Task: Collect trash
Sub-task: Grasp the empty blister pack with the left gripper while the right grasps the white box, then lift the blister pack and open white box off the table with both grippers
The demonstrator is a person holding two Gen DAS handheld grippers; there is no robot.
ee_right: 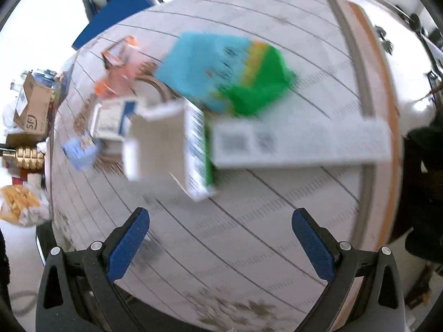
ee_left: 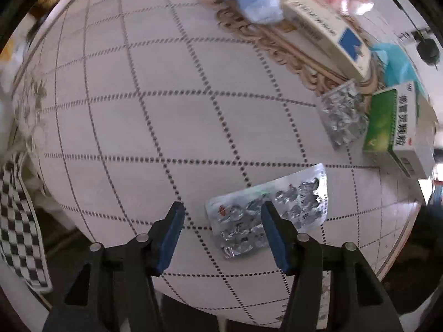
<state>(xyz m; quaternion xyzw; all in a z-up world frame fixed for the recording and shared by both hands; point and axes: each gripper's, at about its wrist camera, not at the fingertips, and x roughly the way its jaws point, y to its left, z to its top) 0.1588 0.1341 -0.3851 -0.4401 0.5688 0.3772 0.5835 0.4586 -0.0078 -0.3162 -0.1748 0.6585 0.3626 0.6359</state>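
My left gripper [ee_left: 223, 235], jaws spread, hovers over a foil pill sheet [ee_left: 267, 211] on the table [ee_left: 138, 127]; my right gripper [ee_right: 220, 238], also spread, faces an open green-and-white box [ee_right: 177, 149].

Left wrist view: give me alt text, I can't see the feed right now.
The open left gripper hovers over a used foil blister pack on the gridded tablecloth. A second blister pack, a green medicine box and a white-and-blue box lie farther right.
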